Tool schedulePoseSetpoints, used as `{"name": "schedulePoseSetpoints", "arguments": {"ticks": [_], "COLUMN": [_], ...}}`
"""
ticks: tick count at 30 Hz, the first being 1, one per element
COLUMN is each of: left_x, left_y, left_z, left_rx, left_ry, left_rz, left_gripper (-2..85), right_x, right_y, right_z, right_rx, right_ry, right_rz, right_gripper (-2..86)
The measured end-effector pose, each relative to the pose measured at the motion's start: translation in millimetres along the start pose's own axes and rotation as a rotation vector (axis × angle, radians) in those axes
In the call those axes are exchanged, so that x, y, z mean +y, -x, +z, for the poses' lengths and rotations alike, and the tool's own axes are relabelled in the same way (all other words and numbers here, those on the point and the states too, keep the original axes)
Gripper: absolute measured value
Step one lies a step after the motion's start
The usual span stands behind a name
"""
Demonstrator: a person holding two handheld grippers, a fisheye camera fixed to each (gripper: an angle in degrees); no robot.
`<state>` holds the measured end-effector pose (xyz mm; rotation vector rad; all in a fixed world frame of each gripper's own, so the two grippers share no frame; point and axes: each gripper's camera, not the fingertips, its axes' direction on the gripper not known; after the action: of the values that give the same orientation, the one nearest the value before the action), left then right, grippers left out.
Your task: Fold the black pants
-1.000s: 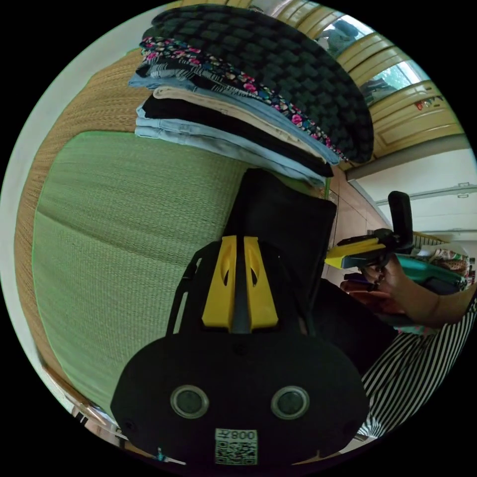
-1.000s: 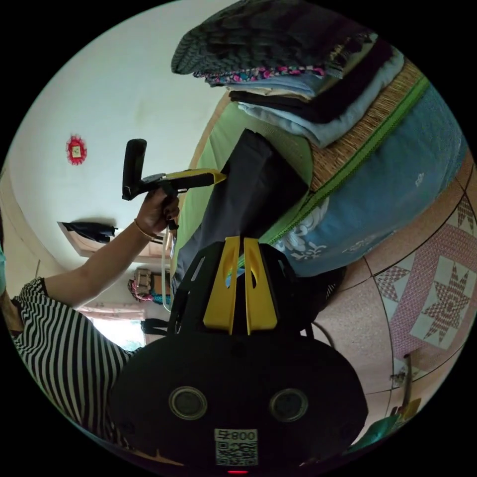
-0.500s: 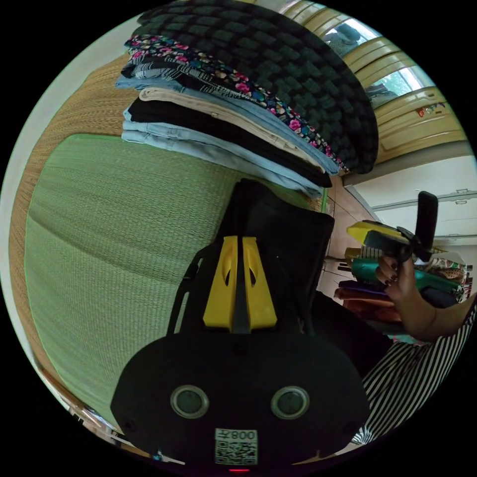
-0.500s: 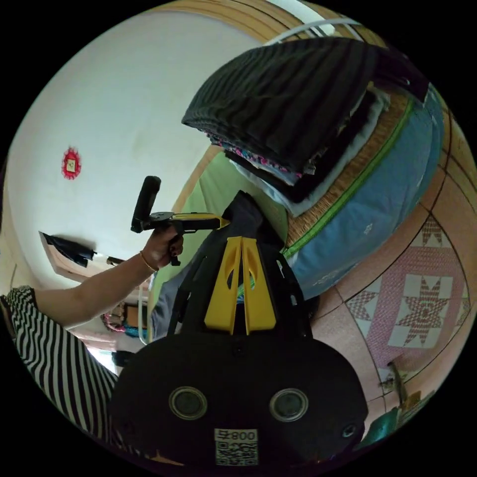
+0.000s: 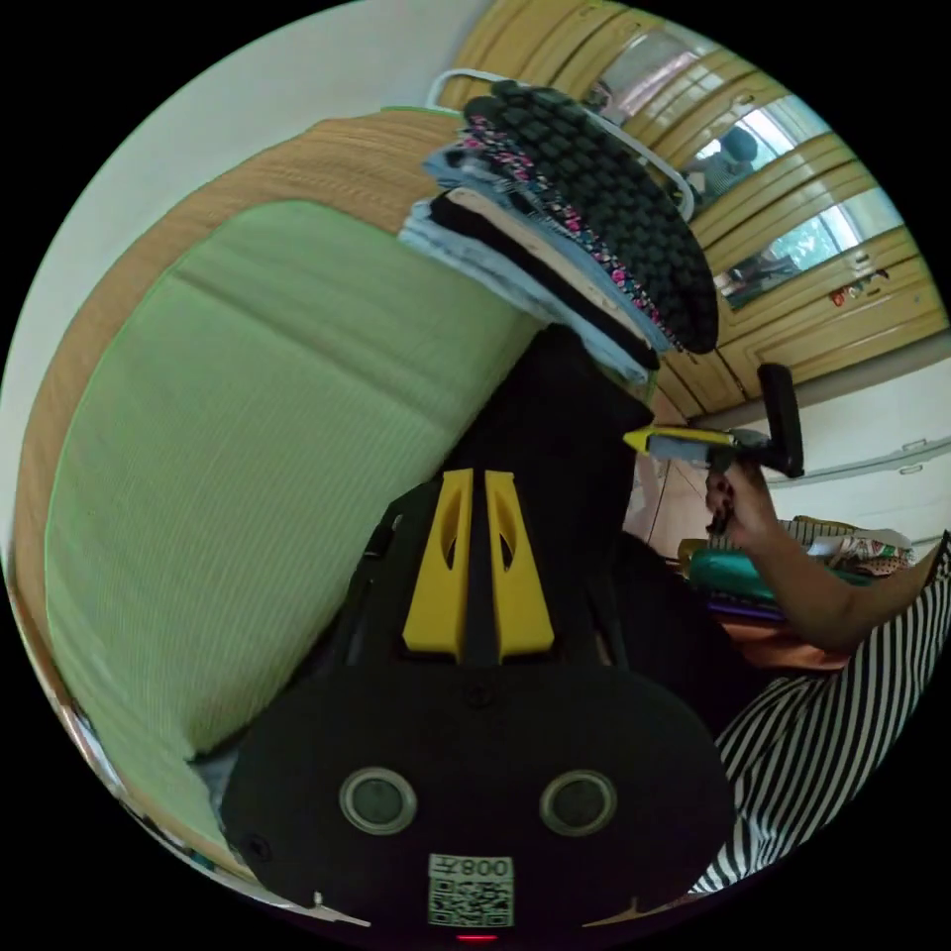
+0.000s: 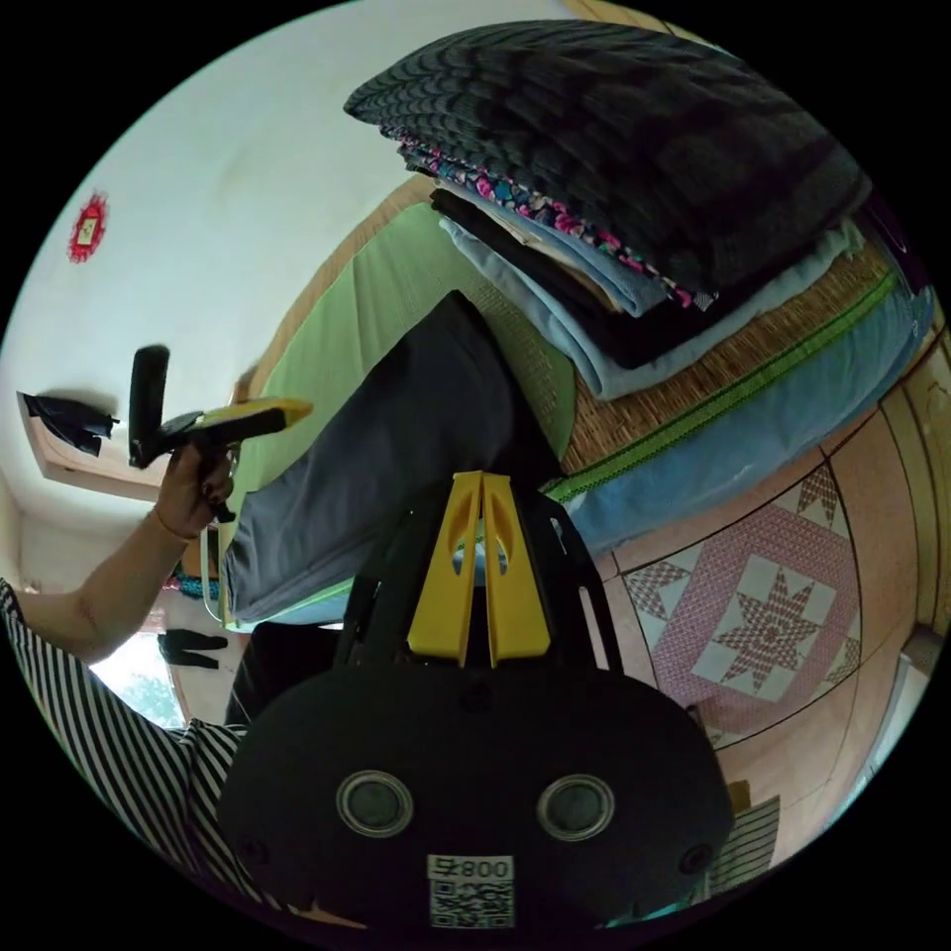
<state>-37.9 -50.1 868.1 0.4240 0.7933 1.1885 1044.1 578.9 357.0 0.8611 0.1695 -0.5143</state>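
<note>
Since a second ago the right gripper (image 5: 644, 440), seen in the left gripper view, has been brought back to the far right edge of the black pants (image 5: 555, 436), its yellow jaws pressed together with the tip at the cloth; whether cloth is pinched cannot be told. In that view the left gripper (image 5: 477, 485) is held over the near part of the pants, jaws nearly together, and a grip cannot be confirmed. The pants lie as a narrow folded strip on the green mat (image 5: 258, 436), just beside the stack of folded clothes (image 5: 584, 258). In the right gripper view the right gripper (image 6: 481, 487) has its jaws closed, apparently on nothing, while the left gripper (image 6: 282, 408) hangs just left of the pants (image 6: 396, 466), apart from them. The lengthwise fold appears done; a crosswise fold and placing on the stack seem left.
</note>
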Motion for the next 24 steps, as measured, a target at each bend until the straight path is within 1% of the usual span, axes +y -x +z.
{"name": "schedulePoseSetpoints", "arguments": {"ticks": [2, 3, 5, 6, 8, 9, 10, 11, 13, 15, 17, 19, 21, 24], "left_x": [38, 47, 78, 84, 96, 97, 99, 99, 100, 104, 110, 111, 110, 99], "left_y": [26, 34, 62, 69, 96, 99, 102, 104, 98, 96, 103, 115, 131, 155], "left_z": [-51, -64, -108, -115, -130, -136, -161, -186, -230, -275, -330, -366, -399, -449], "left_rx": [-0.035, -0.045, -0.063, -0.063, -0.111, -0.086, -0.043, -0.013, 0.005, -0.016, -0.078, -0.120, -0.143, -0.184], "left_ry": [0.010, 0.011, 0.012, 0.017, 0.128, 0.135, 0.062, 0.031, -0.054, -0.116, -0.171, -0.189, -0.199, -0.206], "left_rz": [-0.117, -0.155, -0.300, -0.325, -0.466, -0.476, -0.506, -0.547, -0.547, -0.555, -0.586, -0.615, -0.644, -0.638], "left_gripper": [2.3, 2.3, 2.0, 2.0, 1.5, 1.3, 1.1, 1.1, 1.2, 1.7, 3.3, 4.8, 6.5, 8.3], "right_x": [-3, -6, -13, -21, -35, -44, -52, -55, -62, -66, -72, -81, -87, -95], "right_y": [10, 19, 37, 51, 71, 82, 89, 90, 107, 127, 153, 198, 237, 301], "right_z": [-2, -4, -4, 1, 22, 44, 70, 84, 79, 80, 91, 119, 146, 194], "right_rx": [0.025, 0.046, 0.036, 0.003, -0.034, -0.032, -0.010, 0.004, -0.012, -0.026, -0.096, -0.216, -0.285, -0.301], "right_ry": [-0.010, -0.025, -0.042, -0.034, 0.035, 0.099, 0.188, 0.252, 0.195, 0.187, 0.211, 0.270, 0.327, 0.401], "right_rz": [-0.024, -0.049, -0.098, -0.141, -0.206, -0.246, -0.269, -0.265, -0.315, -0.378, -0.450, -0.564, -0.650, -0.792], "right_gripper": [0.0, 0.1, 0.0, 0.0, 0.0, 0.0, 0.1, 0.1, 0.1, 0.2, 0.4, 0.8, 1.5, 3.4]}}
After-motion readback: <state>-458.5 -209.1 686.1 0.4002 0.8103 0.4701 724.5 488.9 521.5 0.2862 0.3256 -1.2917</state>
